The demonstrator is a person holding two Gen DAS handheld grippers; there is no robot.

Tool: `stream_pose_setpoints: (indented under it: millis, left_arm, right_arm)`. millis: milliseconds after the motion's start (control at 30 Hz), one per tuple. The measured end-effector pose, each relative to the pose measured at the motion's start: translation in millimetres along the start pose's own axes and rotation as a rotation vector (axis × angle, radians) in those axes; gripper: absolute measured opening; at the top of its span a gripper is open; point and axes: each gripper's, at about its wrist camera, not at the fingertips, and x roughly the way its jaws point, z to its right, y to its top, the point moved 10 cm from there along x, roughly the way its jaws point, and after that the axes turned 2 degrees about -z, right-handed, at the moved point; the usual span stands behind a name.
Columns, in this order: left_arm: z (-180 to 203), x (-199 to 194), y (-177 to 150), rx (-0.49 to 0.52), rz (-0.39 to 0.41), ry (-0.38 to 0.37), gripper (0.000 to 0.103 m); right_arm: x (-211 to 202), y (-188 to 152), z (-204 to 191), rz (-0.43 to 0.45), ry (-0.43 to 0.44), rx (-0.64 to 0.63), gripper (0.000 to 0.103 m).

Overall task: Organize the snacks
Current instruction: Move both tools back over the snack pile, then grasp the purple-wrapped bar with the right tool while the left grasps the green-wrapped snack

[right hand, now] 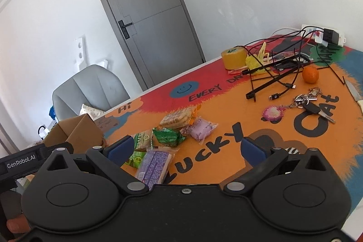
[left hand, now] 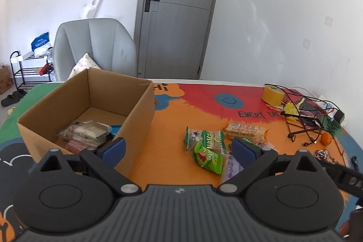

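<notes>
An open cardboard box (left hand: 140, 110) stands on the left of the table with several wrapped snacks (left hand: 87, 130) inside. Loose snacks lie on the orange mat to its right: a green-white packet (left hand: 205, 137), a bright green packet (left hand: 207, 158), an orange cracker pack (left hand: 246, 129) and a purple pack (left hand: 230, 168). My left gripper (left hand: 179, 150) is open above the mat between box and pile, nothing in it. My right gripper (right hand: 186, 150) is open too, hovering over the purple pack (right hand: 155, 165), the green packet (right hand: 168, 136) and a pink-purple packet (right hand: 200, 129).
A yellow tape roll (right hand: 233, 58), tangled black cables (right hand: 279, 69), an orange (right hand: 310, 74), keys with a pink charm (right hand: 305, 103) and a power strip (right hand: 326, 35) crowd the table's far right. A grey chair (left hand: 95, 47) stands behind the box, a door (left hand: 177, 13) beyond.
</notes>
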Motion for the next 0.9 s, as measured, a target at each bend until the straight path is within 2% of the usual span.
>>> stream_pose_setpoints:
  millis: [167,267,400,600,733,900]
  left_arm:
    - [1,12,-1,0.002,0.007,0.005,0.095]
    - [0,19,-3,-0.010,-0.005,-0.006,0.086]
    - [-3,28,-7,-0.015,-0.024,-0.004,0.080]
    - [-1,40,-11,-0.011,-0.033,0.003,0.077]
    - [5,48,-17,0.003,-0.054,-0.005,0.072]
    - [12,60,-23,0.016,-0.083,-0.010,0.072]
  right_arm:
    - [26,-14,-10,-0.047,0.010,0.013,0.092]
    - [41,-23,-20,-0.087,0.019,-0.012,0.086]
    - [56,-32,-33,-0.120,0.037,-0.028,0.082]
    - [75,-46,-45,-0.178,0.063,-0.031,0.068]
    - [87,-55,-46,-0.215,0.095,-0.018,0.038]
    - [84,-50,-35,-0.197,0.083,0.006,0.032]
